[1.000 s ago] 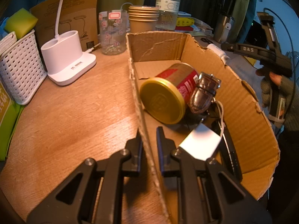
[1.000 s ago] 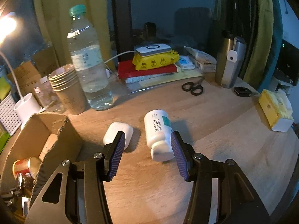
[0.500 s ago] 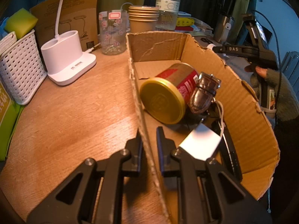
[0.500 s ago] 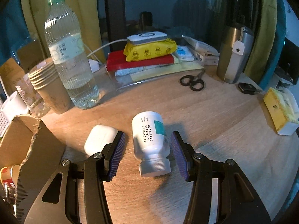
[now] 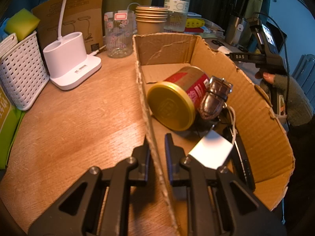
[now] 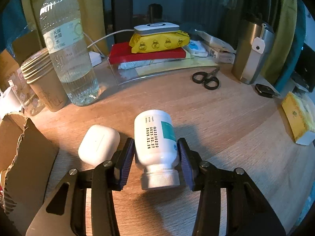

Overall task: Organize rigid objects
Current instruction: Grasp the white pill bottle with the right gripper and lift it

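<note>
My left gripper point(image 5: 157, 149) is shut on the left wall of the cardboard box point(image 5: 256, 118). Inside the box lie a red tin with a gold lid point(image 5: 171, 106), a small metal lantern point(image 5: 214, 98), a white block point(image 5: 210, 151) and a black device point(image 5: 242, 157). On the wooden table a white pill bottle point(image 6: 155, 137) lies on its side, cap toward the camera. My right gripper point(image 6: 156, 155) straddles it, jaws closing, both blue pads touching its sides. A white earbud case point(image 6: 98, 145) lies just left of the left finger.
Behind the pill bottle stand a water bottle point(image 6: 67, 49), stacked paper cups point(image 6: 43, 82), scissors point(image 6: 206, 78), a steel tumbler point(image 6: 252, 53) and a pile of books with yellow wipes point(image 6: 159, 41). A yellow tissue pack point(image 6: 297, 118) lies right. Left of the box: lamp base point(image 5: 69, 59), white basket point(image 5: 19, 68).
My right gripper has come forward and down over the pill bottle, and its jaws have narrowed onto the bottle's sides. The left gripper has stayed on the box wall.
</note>
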Demonstrator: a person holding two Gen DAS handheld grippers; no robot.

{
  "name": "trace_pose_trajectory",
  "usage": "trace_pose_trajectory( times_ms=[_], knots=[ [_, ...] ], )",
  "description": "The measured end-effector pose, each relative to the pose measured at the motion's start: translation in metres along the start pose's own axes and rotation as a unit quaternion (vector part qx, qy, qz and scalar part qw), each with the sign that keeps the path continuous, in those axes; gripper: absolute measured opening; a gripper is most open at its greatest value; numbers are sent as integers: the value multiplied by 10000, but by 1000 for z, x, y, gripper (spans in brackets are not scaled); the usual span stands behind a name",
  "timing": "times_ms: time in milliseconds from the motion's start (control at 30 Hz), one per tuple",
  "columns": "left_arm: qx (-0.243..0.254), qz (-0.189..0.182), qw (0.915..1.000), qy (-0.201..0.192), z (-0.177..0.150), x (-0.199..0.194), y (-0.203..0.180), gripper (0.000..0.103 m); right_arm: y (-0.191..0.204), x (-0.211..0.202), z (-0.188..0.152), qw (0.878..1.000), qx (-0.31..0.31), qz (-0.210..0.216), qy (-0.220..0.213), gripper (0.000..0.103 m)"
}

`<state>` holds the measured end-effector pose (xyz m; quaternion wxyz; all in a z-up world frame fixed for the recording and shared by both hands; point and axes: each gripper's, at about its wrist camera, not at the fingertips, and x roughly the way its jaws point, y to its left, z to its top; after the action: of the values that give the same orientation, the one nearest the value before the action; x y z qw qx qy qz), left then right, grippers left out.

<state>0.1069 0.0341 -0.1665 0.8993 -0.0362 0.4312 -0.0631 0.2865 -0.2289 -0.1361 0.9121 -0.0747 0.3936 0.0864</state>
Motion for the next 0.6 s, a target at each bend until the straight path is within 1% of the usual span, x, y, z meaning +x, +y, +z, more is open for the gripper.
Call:
trace_pose_trajectory(
  times_ms=[300, 600],
  knots=[
    [0, 0, 10000, 0, 0, 0, 0, 14, 4, -9, -4, 9999, -18, 35, -131, 47],
    [0, 0, 10000, 0, 0, 0, 0, 14, 13, -37, -10, 9989, 58, 190, -414, 47]
  ],
)
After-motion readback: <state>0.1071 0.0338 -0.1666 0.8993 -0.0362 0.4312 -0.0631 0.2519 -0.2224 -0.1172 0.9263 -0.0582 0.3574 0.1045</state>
